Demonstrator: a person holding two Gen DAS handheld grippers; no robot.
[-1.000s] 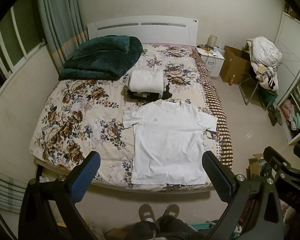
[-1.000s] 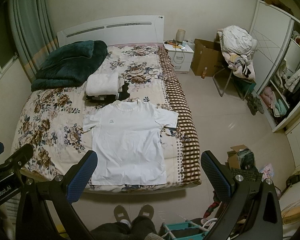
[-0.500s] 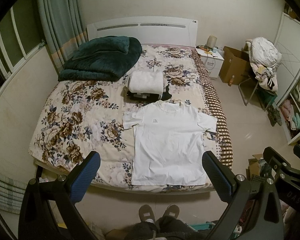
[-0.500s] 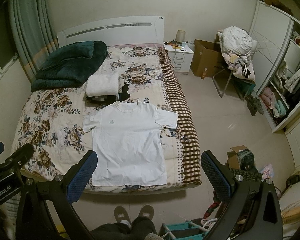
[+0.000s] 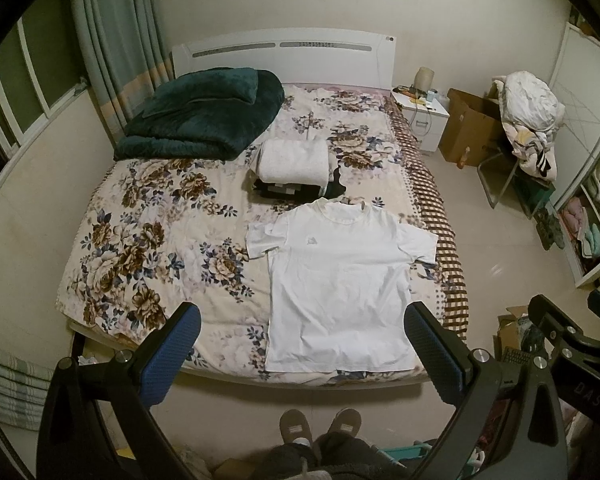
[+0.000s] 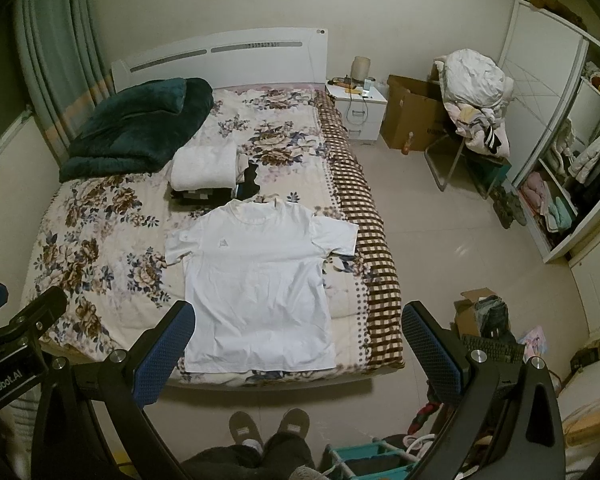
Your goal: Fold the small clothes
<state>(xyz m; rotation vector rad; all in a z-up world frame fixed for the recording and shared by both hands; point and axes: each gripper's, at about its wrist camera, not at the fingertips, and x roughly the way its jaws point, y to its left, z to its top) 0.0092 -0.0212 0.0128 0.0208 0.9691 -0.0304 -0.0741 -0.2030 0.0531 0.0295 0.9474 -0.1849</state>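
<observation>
A bed (image 5: 148, 240) with a floral cover fills the room's middle. A dark green blanket (image 5: 204, 114) lies folded near the headboard. The white T-shirt (image 5: 340, 280) is spread flat, front up, on the near right part of the bed, sleeves out, collar away, hem at the near edge, a small grey logo on the chest. Beyond the collar sits a stack of folded clothes (image 5: 292, 168). The left gripper (image 5: 300, 356) and right gripper (image 6: 296, 354) hang above the foot of the bed, fingers spread wide and empty.

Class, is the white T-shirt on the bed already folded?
No, the white T-shirt lies spread flat on the bed, both sleeves out.
</observation>
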